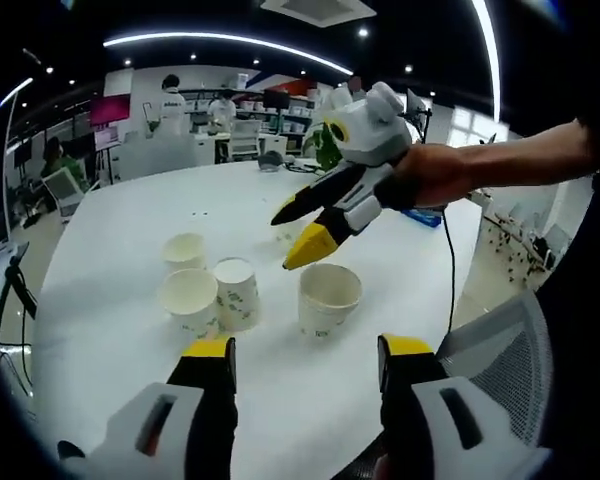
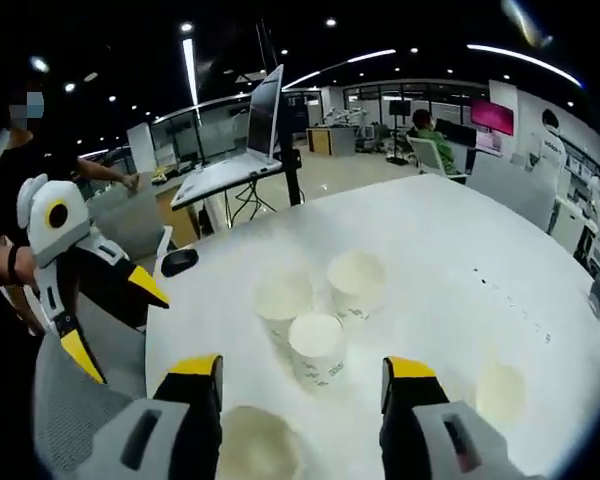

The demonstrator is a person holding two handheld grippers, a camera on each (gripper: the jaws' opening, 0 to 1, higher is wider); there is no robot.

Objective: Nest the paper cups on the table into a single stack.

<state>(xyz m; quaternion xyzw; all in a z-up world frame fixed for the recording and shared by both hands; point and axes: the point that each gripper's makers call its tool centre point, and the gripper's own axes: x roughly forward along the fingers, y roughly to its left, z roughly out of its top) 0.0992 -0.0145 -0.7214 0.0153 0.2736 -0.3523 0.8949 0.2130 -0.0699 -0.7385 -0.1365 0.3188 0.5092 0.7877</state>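
Several white paper cups with green print stand on the round white table (image 1: 110, 330). Three cluster together: one at the back (image 1: 185, 250), one in front of it (image 1: 190, 298) and one beside them (image 1: 237, 292). A wider cup (image 1: 328, 295) stands apart to the right. My left gripper (image 1: 308, 350) is open near the table's edge, short of the cups. My right gripper (image 1: 298, 230), in a hand, hovers open above the wider cup. In the right gripper view the cluster (image 2: 317, 345) lies ahead of the open right gripper (image 2: 302, 368). One cup (image 2: 255, 440) sits between its jaws, below them, and another (image 2: 500, 390) is off to the right. The left gripper (image 2: 115, 320) is open at the left.
A mesh chair (image 1: 510, 350) stands at the table's edge by me. A laptop on a stand (image 2: 230, 150) and a small black object (image 2: 180, 260) are beyond the table. A cable (image 1: 448, 270) hangs from the right gripper. People and desks fill the background.
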